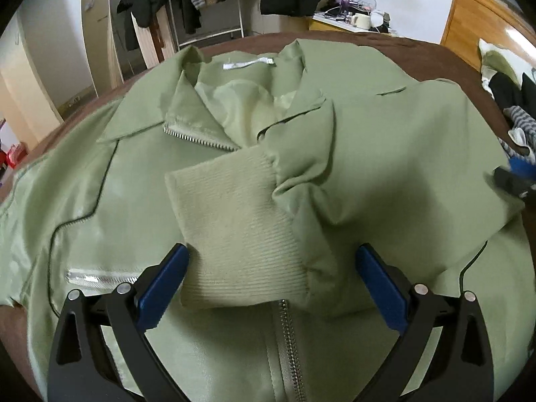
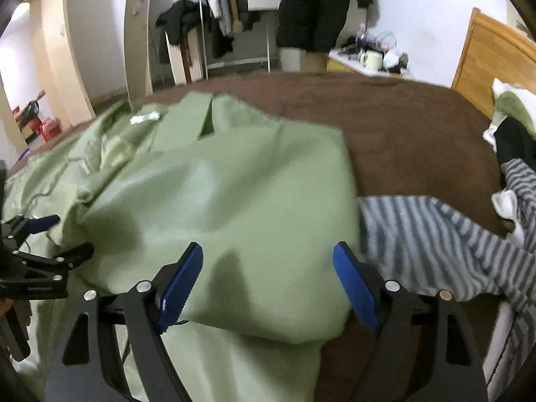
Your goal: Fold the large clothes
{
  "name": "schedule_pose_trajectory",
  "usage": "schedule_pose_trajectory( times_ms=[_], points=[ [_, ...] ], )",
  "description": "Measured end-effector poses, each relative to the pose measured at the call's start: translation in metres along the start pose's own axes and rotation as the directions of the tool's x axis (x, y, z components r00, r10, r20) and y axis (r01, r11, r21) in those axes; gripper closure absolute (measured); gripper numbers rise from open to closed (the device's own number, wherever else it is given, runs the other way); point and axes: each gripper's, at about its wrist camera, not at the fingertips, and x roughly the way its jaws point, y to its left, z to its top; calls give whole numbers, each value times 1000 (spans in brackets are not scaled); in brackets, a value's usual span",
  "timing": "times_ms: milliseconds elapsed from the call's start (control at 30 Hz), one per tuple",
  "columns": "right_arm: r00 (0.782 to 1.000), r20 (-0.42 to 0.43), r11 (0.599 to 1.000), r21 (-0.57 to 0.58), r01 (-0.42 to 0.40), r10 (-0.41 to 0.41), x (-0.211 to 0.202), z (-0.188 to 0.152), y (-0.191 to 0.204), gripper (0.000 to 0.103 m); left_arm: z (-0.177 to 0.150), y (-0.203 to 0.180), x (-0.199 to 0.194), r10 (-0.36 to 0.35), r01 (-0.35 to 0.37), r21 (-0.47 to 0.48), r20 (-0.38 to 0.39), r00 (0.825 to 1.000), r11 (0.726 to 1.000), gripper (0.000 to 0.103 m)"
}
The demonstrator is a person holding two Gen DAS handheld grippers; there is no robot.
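Note:
A light green zip jacket (image 1: 368,154) lies front up on a brown bed cover (image 1: 385,38), collar at the far side. Its right sleeve is folded across the chest, and the ribbed cuff (image 1: 234,227) lies in the middle. My left gripper (image 1: 271,284) is open just above the cuff, holding nothing. In the right wrist view the jacket (image 2: 234,201) shows its folded right side. My right gripper (image 2: 268,278) is open over that fold, holding nothing. The left gripper (image 2: 57,234) shows at the left edge there, and the right gripper (image 1: 516,177) at the right edge of the left view.
A grey striped garment (image 2: 435,234) lies on the bed cover (image 2: 402,127) right of the jacket, with black and white clothes (image 2: 512,154) beyond it. A clothes rack (image 1: 201,3), a cluttered side table (image 1: 351,20) and a wooden headboard (image 1: 482,26) stand behind the bed.

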Motion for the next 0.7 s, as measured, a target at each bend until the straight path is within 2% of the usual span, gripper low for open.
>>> schedule_pose_trajectory(
  times_ms=[100, 167, 467, 567, 700],
  points=[
    [998, -59, 1000, -7, 29, -30, 23, -7, 1, 23, -5, 6, 1, -13, 13, -22, 21, 1000, 1000, 5],
    [998, -49, 1000, -3, 28, -28, 28, -11, 0, 23, -7, 7, 1, -18, 19, -27, 31, 999, 999, 5],
    [998, -46, 999, -1, 32, -32, 30, -13, 2, 22, -10, 8, 1, -16, 17, -20, 41, 999, 1000, 5],
    [997, -70, 999, 2, 33, -33, 31, -9, 1, 22, -3, 11, -1, -10, 10, -45, 12, 1000, 999, 6],
    [997, -79, 999, 28, 29, -26, 20, 3, 4, 22, 9, 19, -18, 10, -8, -55, 25, 1000, 998, 6]
  ],
)
